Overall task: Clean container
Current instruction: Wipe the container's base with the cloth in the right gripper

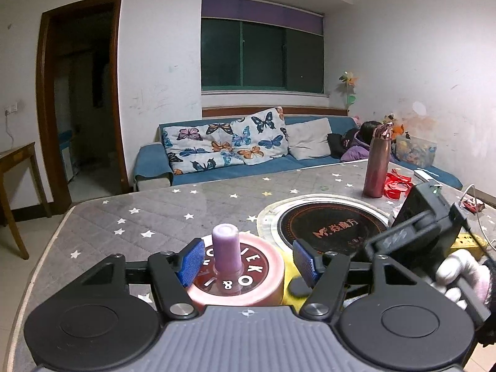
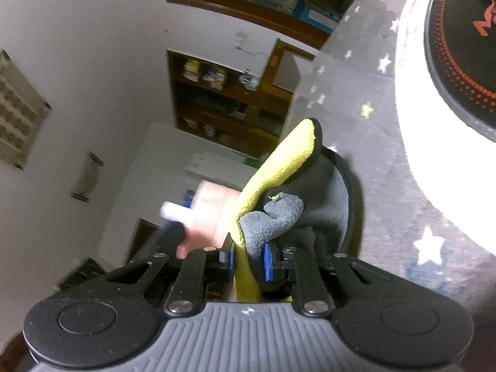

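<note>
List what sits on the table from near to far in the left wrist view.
Pink container between the left gripper's pads → round black cooktop → pink bottle, with the blue sofa beyond the table's far edge.

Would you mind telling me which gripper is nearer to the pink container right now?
Left. The left gripper straddles the pink container, its blue pads either side. The right gripper sits just beside it, shut on the yellow-grey cloth.

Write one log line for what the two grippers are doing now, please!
left hand-held gripper: open around pink container | right hand-held gripper: shut on yellow-grey cloth | cloth beside container
</note>
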Tool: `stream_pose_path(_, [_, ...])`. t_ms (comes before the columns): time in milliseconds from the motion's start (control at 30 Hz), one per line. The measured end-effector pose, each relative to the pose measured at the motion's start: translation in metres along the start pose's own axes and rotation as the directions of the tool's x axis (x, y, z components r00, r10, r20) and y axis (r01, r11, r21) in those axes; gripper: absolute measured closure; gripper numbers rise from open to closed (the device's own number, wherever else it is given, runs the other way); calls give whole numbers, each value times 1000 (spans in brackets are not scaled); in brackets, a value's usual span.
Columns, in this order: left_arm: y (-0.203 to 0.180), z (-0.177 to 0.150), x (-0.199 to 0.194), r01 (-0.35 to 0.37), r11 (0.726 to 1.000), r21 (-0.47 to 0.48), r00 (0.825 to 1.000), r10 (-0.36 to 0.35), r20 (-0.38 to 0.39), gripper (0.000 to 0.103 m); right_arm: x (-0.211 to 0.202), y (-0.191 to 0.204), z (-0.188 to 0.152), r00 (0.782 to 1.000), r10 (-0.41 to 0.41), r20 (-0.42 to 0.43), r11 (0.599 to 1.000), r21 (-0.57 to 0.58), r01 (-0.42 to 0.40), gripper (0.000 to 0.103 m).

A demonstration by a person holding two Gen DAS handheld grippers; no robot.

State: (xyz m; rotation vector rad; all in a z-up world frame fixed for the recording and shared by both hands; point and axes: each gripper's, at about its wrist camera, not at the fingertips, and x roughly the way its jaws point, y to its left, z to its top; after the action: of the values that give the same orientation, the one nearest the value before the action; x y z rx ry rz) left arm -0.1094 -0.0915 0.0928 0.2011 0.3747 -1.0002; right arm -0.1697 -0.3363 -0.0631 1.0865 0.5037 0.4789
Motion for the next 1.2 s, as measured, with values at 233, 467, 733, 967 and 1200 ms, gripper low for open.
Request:
stream_pose_path(233, [4, 4, 2, -6, 999, -54, 1000, 5, -16, 37, 1, 11, -7, 990, -140, -3, 987, -86, 139, 86])
stream_pose_path(467, [6, 8, 2, -19, 995, -103, 999, 16, -29, 37, -1, 19, -12, 987, -163, -4, 980, -119, 161, 83])
stream_pose_path(733, [4, 6, -3, -41, 991, -127, 999, 39, -16, 37, -5, 15, -13, 991, -130, -10, 981, -145, 127, 76])
stream_pose_path(967, [3, 1, -6, -55, 987, -153, 998, 56, 2, 29, -7, 6, -14, 994, -105, -14, 986, -130, 102, 63])
stream_pose_path(1200, [13, -2, -20, -57, 979, -198, 996, 70, 63, 15, -6, 12, -16, 996, -91, -24, 979, -186, 85, 48])
